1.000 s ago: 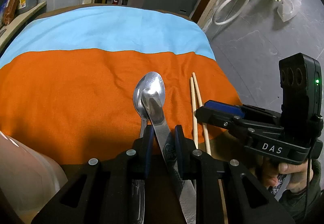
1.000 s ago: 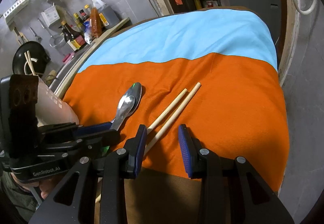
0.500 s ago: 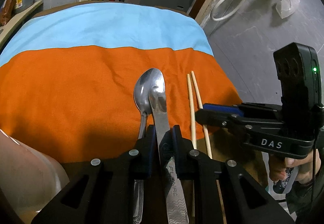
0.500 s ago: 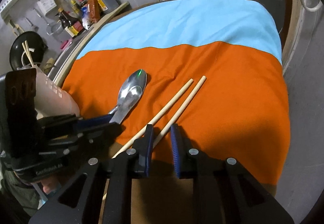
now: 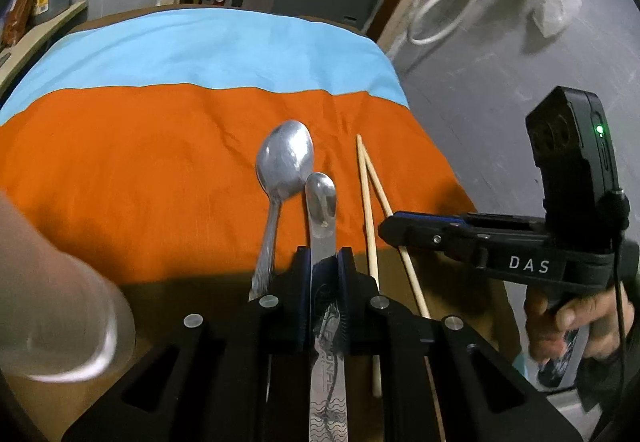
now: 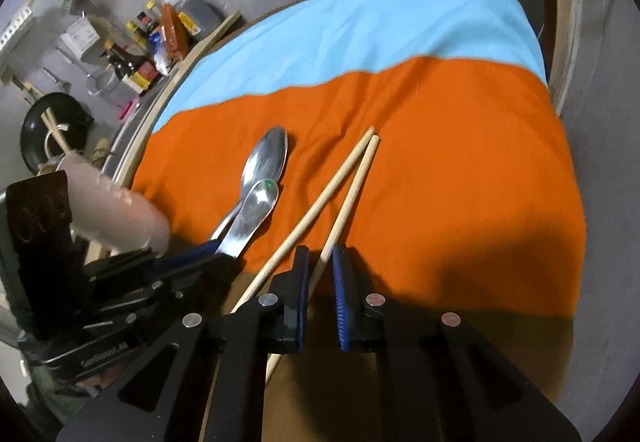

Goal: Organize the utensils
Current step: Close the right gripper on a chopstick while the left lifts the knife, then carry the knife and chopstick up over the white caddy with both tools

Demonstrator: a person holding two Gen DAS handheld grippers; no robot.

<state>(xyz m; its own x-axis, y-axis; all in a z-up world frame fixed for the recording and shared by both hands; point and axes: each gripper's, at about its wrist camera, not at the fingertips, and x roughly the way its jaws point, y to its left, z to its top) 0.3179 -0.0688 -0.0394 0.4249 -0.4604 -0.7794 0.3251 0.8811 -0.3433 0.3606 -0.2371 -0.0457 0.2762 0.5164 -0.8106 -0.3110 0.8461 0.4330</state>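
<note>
Left tongs [image 5: 324, 262] are clamped on a small shiny spoon [image 5: 321, 198], held flat beside the big spoon [image 5: 285, 158] at frame centre, probably for lining up. Right tongs [image 6: 320, 262] are closed around one pale chopstick [image 6: 352, 186]. Everything lies on the orange cloth [image 5: 140, 170].

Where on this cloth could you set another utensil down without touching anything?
Free: the blue strip beyond everything, and the orange cloth right of the chopsticks. Also free: orange left of the spoon. Crowded: the near middle, where spoon, knife, chopsticks, left gripper and right gripper sit together.
</note>
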